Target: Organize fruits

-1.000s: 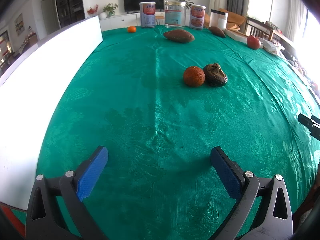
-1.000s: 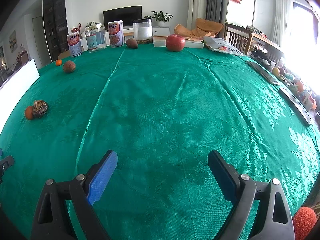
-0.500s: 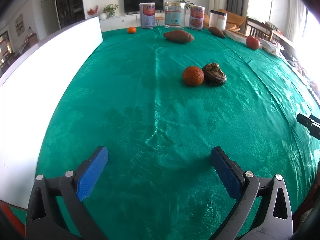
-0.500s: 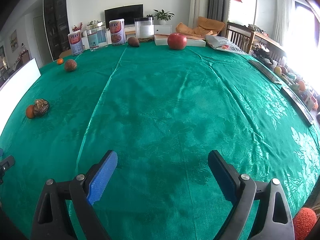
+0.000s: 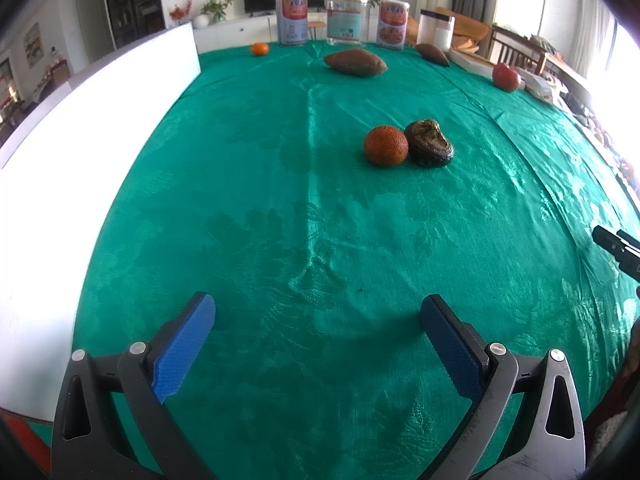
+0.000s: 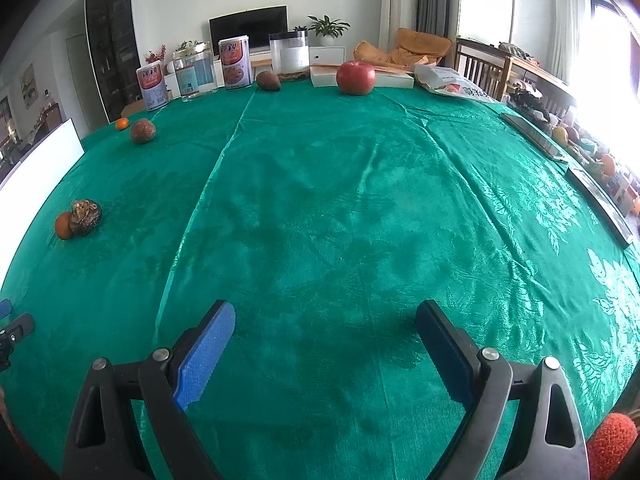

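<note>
A: Left wrist view first: left gripper [image 5: 318,312] low over the green cloth of the bench [image 5: 280,208], jaws spread wide, nothing between them but bare cloth.

B: And the fruit from there?

A: Well ahead of those jaws, slightly right of centre: an orange [image 5: 386,146], round, pebbled skin, deep orange-red. Touching its right side, a dark brown wrinkled fruit [image 5: 429,144], shrivelled, folded top. Farther off, a brown sweet potato [image 5: 355,63], long and tapered, lying flat. Beyond it to the left, a small tangerine [image 5: 259,49]. At far right, a red apple [image 5: 506,76].

B: Right wrist view?

A: Right gripper [image 6: 325,322] likewise wide open, holding nothing, only cloth under the gap. Same orange and wrinkled fruit pair far off to the left, touching, well apart from these jaws. Red apple straight ahead at the far edge, glossy, upright, just in front of a flat white box [image 6: 362,79]. Left of it, a second brown tuber [image 6: 268,80] near the tins [image 6: 235,63].

B: Anything else on the left side?

A: White board [image 5: 80,152] standing along the left edge of the bench. Tip of the other gripper just visible at the edge of each view.
</note>
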